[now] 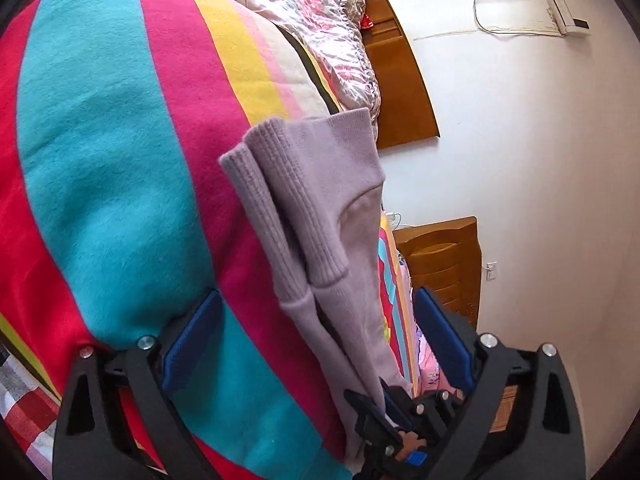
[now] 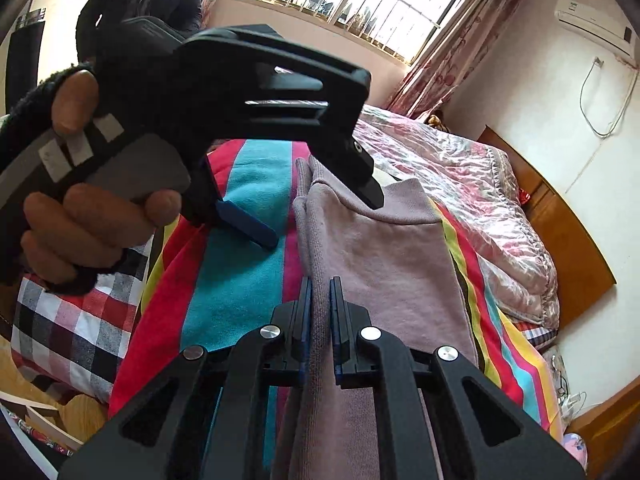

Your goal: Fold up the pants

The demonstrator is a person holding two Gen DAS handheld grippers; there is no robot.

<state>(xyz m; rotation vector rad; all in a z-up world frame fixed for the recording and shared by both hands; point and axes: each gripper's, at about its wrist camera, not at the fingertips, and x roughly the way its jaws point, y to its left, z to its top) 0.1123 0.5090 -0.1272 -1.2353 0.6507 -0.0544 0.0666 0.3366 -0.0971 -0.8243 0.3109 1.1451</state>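
Pants (image 2: pixel 384 248) half-folded on striped blanket (image 1: pixel 120 168)

Lilac, lying along the bed, ribbed cuffs (image 1: pixel 276 184) doubled over the body. Pinched at one edge by right gripper (image 2: pixel 320 312), pads together on fabric. Left gripper (image 1: pixel 316 344) spread wide, clasping nothing, just above cloth.

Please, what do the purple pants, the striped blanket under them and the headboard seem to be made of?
Purple pants: probably soft cotton knit, matte, with ribbed cuffs.
Striped blanket: likely fleece or brushed cotton; the surface looks fuzzy and dull.
Headboard: apparently varnished wood, orange-brown with a light sheen.
The right tongs are shut on the pants.
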